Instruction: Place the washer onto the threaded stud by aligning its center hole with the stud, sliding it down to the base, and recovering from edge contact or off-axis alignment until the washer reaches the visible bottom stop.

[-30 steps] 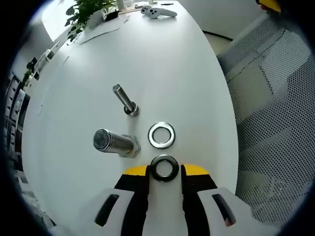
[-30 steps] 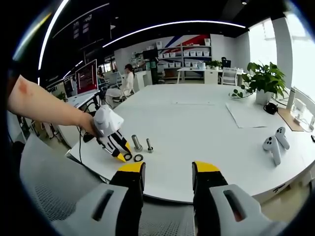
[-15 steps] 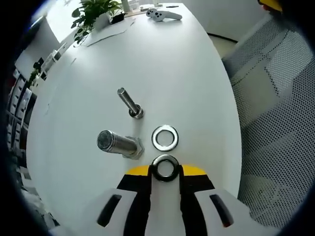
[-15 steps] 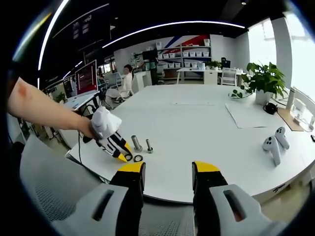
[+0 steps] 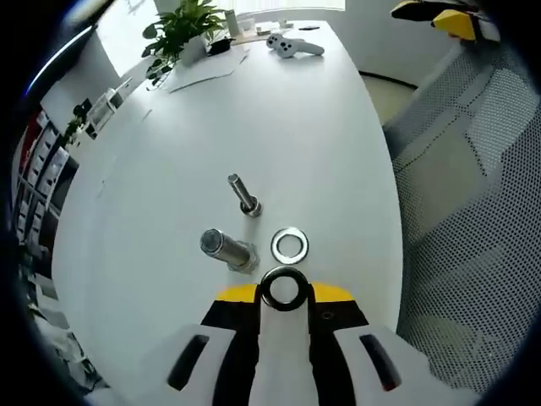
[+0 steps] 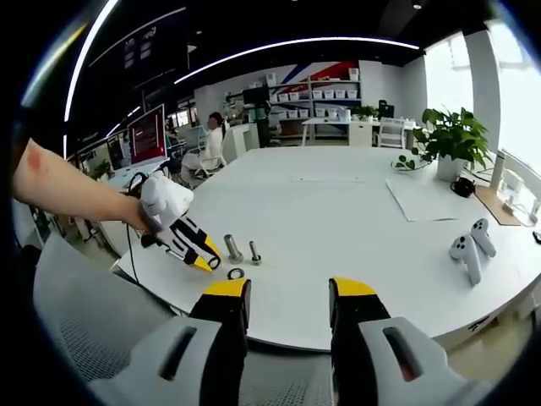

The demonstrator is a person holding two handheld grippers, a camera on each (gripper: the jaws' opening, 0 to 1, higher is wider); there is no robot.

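Note:
My left gripper (image 5: 284, 293) is shut on a dark washer (image 5: 284, 288), held flat between its yellow tips above the white table (image 5: 287, 127). A second, bright washer (image 5: 290, 244) lies on the table just ahead. To its left stands a thick threaded stud (image 5: 226, 248), and a thinner stud (image 5: 244, 195) stands farther off. In the right gripper view a hand holds the left gripper (image 6: 208, 258) just left of both studs (image 6: 232, 248), with the loose washer (image 6: 236, 273) below them. My right gripper (image 6: 289, 296) is open and empty, off the table's near edge.
White game controllers (image 6: 470, 245) lie at the table's right side, with papers (image 6: 427, 199) and a potted plant (image 6: 452, 135) behind them. A mesh chair (image 5: 461, 220) stands beside the table edge. A person sits at a desk (image 6: 209, 144) far behind.
The left gripper's jaws went from open around the dark washer to shut on it. It has then risen from the table with the washer. The right gripper has stayed put.

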